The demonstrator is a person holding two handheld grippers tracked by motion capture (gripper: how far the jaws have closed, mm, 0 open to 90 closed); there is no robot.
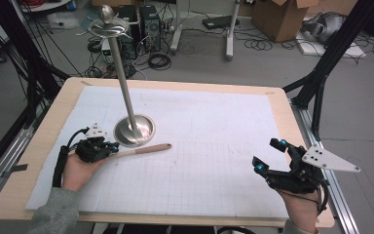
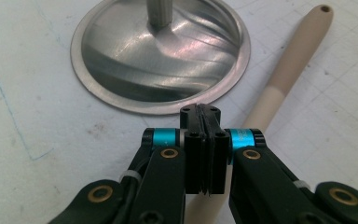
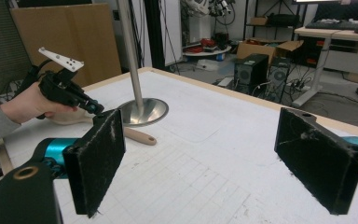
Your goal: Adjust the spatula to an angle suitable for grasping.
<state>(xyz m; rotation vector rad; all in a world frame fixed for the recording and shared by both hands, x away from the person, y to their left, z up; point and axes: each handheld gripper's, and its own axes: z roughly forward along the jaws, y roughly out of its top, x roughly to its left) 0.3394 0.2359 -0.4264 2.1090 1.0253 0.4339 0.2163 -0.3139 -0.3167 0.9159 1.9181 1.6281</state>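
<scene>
High view: the left gripper [image 1: 108, 149] is seen just beside the round base of the steel stand [image 1: 134, 130], on the person's side of it, with its jaws pressed fully together. In the left gripper view a beige wooden-handled utensil [image 2: 292, 74] is seen passing beneath the closed jaws; whether it is pinched between them cannot be told. The utensil lies flat on the table [image 1: 39, 146], touching or nearly touching the base rim, its handle pointing away from the stand toward the right. The right gripper [image 1: 269, 156] is held well apart from the stand, near the right table edge, its jaws spread wide and holding nothing. No readable writing is visible.
</scene>
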